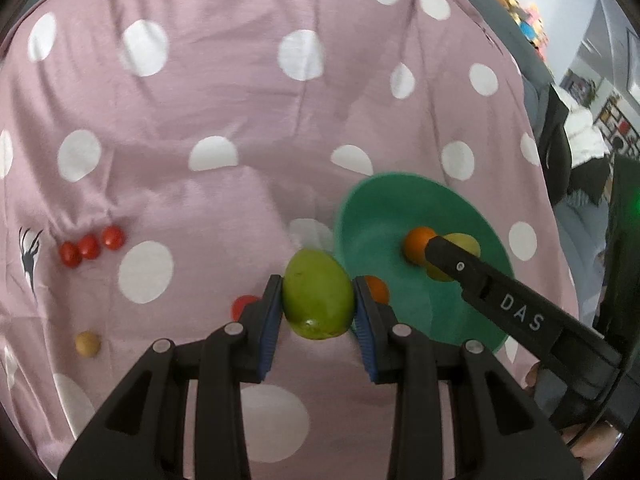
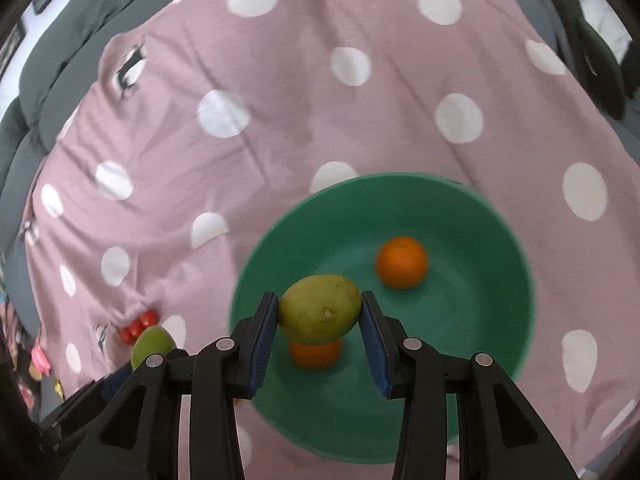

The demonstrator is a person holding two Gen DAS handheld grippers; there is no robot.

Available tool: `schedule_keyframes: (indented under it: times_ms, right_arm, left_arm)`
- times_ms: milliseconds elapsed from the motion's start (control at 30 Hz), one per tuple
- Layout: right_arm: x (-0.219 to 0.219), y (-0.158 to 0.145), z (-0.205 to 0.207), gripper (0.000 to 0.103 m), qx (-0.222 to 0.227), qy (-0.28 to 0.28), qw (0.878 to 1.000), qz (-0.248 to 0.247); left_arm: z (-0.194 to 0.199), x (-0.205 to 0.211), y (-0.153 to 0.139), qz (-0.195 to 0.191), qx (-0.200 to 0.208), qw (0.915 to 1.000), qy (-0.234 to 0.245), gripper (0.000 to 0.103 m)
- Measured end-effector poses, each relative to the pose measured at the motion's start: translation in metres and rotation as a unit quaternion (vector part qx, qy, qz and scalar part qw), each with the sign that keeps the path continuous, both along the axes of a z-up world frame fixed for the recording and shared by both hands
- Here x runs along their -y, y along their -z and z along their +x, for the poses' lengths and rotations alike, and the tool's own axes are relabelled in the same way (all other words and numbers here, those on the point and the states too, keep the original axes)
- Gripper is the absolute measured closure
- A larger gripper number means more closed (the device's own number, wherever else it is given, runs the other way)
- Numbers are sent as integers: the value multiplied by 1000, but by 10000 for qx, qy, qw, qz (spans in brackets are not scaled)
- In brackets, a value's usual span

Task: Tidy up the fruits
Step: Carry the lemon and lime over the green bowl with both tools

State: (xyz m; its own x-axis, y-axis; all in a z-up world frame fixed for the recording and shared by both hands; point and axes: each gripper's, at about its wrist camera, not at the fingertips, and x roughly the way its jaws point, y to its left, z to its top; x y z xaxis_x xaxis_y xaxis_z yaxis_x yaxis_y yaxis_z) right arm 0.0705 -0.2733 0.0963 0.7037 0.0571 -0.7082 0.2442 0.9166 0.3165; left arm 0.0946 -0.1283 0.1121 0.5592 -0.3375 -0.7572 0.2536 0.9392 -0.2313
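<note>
Green mango (image 1: 318, 294) between left gripper (image 1: 318, 312) pads

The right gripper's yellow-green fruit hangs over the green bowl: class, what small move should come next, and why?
Probably lower the right gripper a little, then open its jaws. Its yellow-green fruit is clamped above the green bowl, just over one orange, so a short drop seems gentler.

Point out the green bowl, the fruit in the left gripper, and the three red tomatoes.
green bowl (image 2: 500, 288), right wrist view, bare inner wall.
green fruit in the left gripper (image 1: 318, 294), left wrist view, middle of its skin.
red tomatoes (image 1: 89, 247), left wrist view, middle one of three.
</note>
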Motion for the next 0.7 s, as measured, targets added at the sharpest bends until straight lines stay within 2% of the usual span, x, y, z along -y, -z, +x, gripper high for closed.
schedule_keyframes:
  times_ms: [267,367,700]
  right_arm:
    - [23,3,-7,60,-83,565,9983,-111]
    - [26,6,-5,60,-146,621,9979,-106]
    - [36,12,-6,60,-275,816,9961,-195]
  left_arm:
    - [12,27,-3,-40,44,9997,231,69]
    - [16,33,0,-110,-23,9994,323,69]
    - [15,45,11,37,-133,9985,537,69]
